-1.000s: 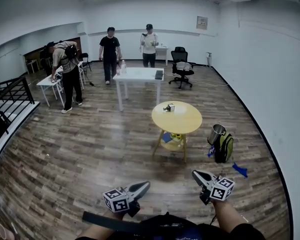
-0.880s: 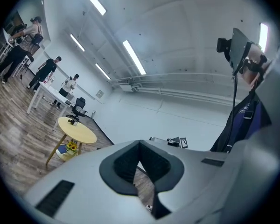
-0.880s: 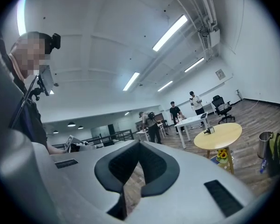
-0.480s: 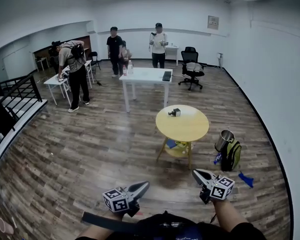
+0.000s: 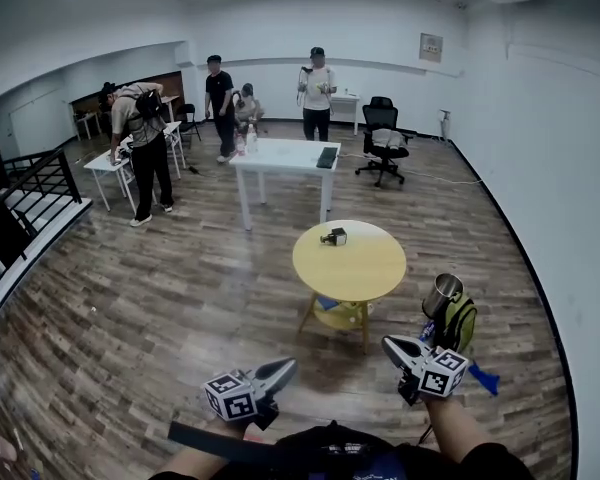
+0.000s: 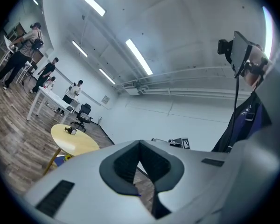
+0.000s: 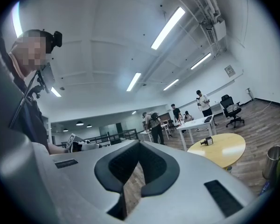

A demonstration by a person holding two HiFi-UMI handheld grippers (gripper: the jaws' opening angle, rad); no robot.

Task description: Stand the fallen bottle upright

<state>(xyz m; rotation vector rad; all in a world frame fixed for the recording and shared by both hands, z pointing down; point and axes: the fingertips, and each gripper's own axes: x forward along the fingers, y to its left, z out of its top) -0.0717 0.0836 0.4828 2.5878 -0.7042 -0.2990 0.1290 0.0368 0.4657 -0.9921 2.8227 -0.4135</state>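
Observation:
Both grippers are held out level at the bottom of the head view, over the wood floor. My left gripper (image 5: 288,366) is shut with nothing in it, and my right gripper (image 5: 388,344) is shut and empty too. Each gripper's own view shows the jaws meeting at their tips: left gripper (image 6: 140,143), right gripper (image 7: 139,143). Ahead stands a round yellow table (image 5: 352,268) with a small dark-and-white object (image 5: 333,236) on top. Upright bottles (image 5: 247,140) stand on a white table (image 5: 280,155) farther back. I can make out no fallen bottle.
A metal bin (image 5: 441,294) and a green backpack (image 5: 459,320) sit on the floor right of the yellow table, with a blue scrap (image 5: 486,379) nearby. Several people stand around the white tables at the back. An office chair (image 5: 385,148) is far right, a black railing (image 5: 20,203) left.
The view has moved forward across the floor, so the yellow table, bin and backpack are nearer and larger. Both grippers keep their place in the view and stay shut.

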